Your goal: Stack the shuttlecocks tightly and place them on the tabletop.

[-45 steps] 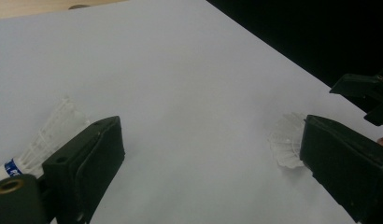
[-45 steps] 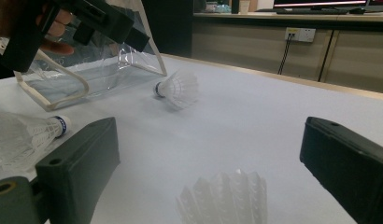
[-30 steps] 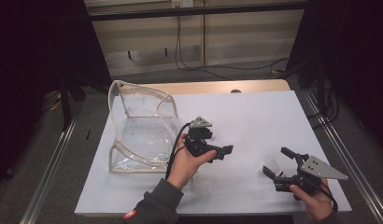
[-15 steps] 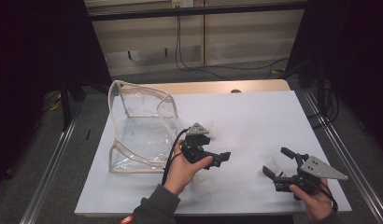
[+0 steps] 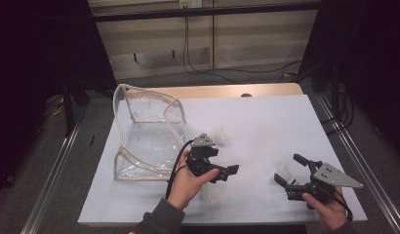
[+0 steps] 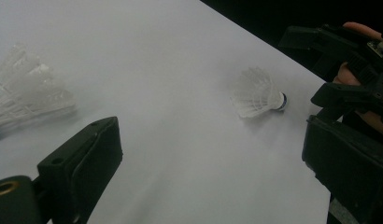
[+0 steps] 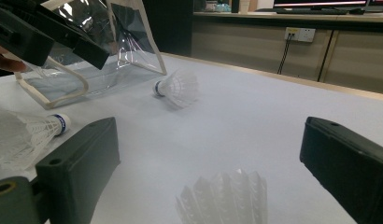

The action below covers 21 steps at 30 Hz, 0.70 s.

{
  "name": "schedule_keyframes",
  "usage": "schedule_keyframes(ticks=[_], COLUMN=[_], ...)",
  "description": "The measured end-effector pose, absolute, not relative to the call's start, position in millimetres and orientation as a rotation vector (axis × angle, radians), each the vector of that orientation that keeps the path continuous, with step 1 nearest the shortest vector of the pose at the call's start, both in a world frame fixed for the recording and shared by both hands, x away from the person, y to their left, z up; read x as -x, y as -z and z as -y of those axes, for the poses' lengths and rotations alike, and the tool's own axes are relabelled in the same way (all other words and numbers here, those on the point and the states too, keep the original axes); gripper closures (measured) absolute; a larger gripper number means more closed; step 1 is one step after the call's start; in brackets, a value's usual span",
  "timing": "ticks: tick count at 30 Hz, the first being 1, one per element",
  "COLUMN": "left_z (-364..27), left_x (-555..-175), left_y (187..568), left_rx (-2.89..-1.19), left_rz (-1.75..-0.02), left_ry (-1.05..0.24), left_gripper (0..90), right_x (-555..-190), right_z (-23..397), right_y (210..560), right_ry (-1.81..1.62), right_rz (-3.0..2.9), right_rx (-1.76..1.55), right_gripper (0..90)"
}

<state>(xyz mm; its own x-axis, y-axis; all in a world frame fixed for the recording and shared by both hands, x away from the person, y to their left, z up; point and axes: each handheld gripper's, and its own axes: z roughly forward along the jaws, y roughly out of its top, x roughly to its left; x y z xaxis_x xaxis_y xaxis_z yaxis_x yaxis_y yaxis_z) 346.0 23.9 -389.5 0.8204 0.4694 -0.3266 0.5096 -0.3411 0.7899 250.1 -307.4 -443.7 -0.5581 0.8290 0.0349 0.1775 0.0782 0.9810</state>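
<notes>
I've got the left gripper [image 5: 226,171] held over the middle of the white table [image 5: 266,126], jaws spread wide with nothing between them, pointing across toward my right side. Just behind it stands the clear plastic bag [image 5: 144,131], trimmed in pale edging, its mouth gaping open, sitting on the table's left part. From the left gripper view I see one shuttlecock [image 6: 257,93] lying on its side ahead, blue band at its cork, close to the right gripper [image 6: 348,60], and a second shuttlecock [image 6: 26,93] off at the left edge, blurred. The right gripper [image 5: 290,173] sits near the table's front right corner, jaws also wide apart and empty. In the right gripper view a shuttlecock's feather skirt [image 7: 224,196] lies between the jaws on the table, untouched; another with a blue band [image 7: 31,133] lies just beside the left jaw, and a third [image 7: 178,87] rests farther on, near the bag's open edge.
</notes>
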Motion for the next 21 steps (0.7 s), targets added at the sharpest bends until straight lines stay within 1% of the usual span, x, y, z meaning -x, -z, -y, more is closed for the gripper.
schedule_keyframes(ticks=[15,21], left_z=[-27.7,-30.2], left_x=[-339.5,-334.6], left_y=[389.4,389.8], left_rx=[-2.01,-1.997], left_rz=[-0.708,-0.688], left_ry=[0.036,0.058], left_gripper=[5.1,5.1], right_x=[-249.7,-249.8], right_z=[307.0,307.1], right_y=[443.6,443.7], right_ry=[-1.517,-1.513], right_rz=[-1.807,-1.808], right_rx=[-0.999,-0.998], right_gripper=[4.1,4.1])
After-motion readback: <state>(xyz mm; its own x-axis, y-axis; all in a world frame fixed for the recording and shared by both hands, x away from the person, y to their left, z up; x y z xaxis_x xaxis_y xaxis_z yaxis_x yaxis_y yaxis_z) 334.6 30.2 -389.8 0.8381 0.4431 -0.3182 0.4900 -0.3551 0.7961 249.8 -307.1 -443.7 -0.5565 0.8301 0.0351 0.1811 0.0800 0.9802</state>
